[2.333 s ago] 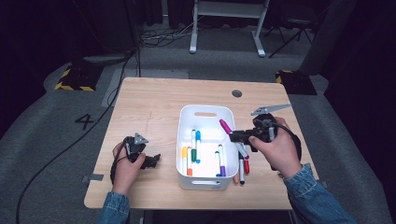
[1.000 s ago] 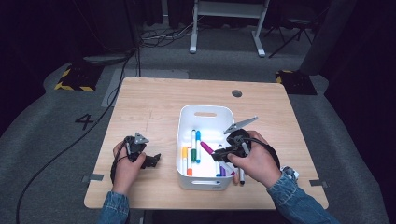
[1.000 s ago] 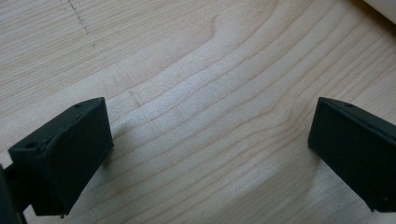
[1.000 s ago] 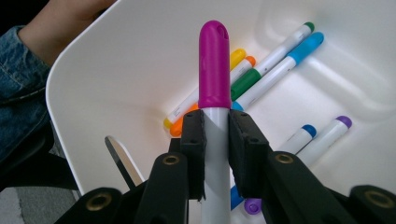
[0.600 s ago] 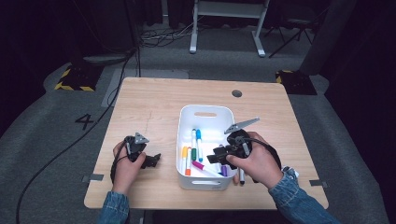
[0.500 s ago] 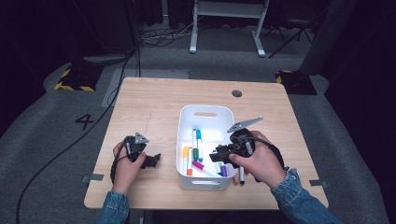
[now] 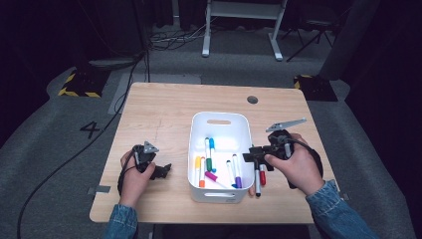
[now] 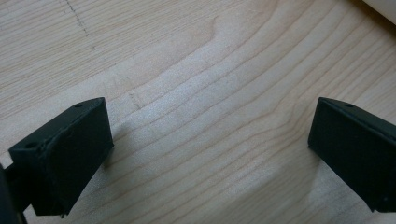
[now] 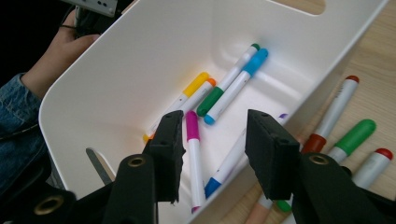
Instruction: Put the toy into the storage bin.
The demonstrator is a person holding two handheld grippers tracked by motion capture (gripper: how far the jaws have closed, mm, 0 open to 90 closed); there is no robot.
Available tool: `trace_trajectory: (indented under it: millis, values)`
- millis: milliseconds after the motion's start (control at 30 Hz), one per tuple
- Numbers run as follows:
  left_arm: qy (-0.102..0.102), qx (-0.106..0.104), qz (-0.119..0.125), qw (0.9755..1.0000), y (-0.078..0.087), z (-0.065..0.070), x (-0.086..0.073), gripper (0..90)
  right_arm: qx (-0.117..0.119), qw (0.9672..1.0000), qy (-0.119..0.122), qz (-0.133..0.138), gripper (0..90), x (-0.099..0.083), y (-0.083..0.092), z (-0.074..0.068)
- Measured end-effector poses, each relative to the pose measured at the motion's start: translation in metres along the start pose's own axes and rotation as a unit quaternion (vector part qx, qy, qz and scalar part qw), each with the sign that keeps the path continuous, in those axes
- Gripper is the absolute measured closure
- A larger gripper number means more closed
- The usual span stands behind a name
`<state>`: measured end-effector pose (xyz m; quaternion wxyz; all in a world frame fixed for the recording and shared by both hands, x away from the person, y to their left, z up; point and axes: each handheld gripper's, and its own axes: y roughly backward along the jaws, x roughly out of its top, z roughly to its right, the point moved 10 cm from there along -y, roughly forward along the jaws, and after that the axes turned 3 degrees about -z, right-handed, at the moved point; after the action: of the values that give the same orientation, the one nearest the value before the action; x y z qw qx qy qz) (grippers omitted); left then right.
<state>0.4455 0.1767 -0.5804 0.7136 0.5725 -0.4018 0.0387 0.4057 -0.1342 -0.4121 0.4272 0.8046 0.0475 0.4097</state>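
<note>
Right gripper (image 7: 255, 158) sits at the right rim of the white bin (image 7: 219, 121), jaws part open with nothing between the pads, having just narrowed a little after springing apart; in the right gripper view (image 9: 212, 154) the jaws hang over the bin's near edge, the magenta marker (image 9: 193, 148) lying loose on the bin floor below them; same marker seen in the high view (image 7: 214, 178) near the front of the bin, tilted; other markers in the bin: yellow (image 7: 197, 164), orange (image 7: 201, 172), green (image 7: 208, 154), blue (image 7: 212, 149), purple (image 7: 237, 170); a few more markers on the counter (image 7: 159, 109) just right of the bin, red-capped one (image 7: 262, 174) beside the right hand; left gripper (image 7: 158, 172) rests on the counter left of the bin, jaws wide and empty, only bare wood between them in the left gripper view (image 8: 210, 154)
</note>
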Motion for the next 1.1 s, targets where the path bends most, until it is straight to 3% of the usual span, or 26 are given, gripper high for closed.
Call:
trace_trajectory:
  millis: [233, 500, 1100]
  values:
    - [-0.003, -0.004, -0.001, 1.0000, 0.001, 0.001, -0.002, 0.1, -0.032, 0.9992, -0.020, 0.013, 57.4, -0.003, 0.019, 0.029]
    - [-0.003, -0.001, 0.000, 1.0000, 0.001, 0.000, -0.002, 0.1, -0.084, 0.9960, -0.026, 0.011, 56.7, -0.014, 0.021, 0.064]
    - [-0.002, -0.004, -0.001, 1.0000, 0.001, 0.001, -0.002, 0.0, -0.115, 0.9915, -0.045, -0.042, 57.5, -0.046, -0.031, 0.103]
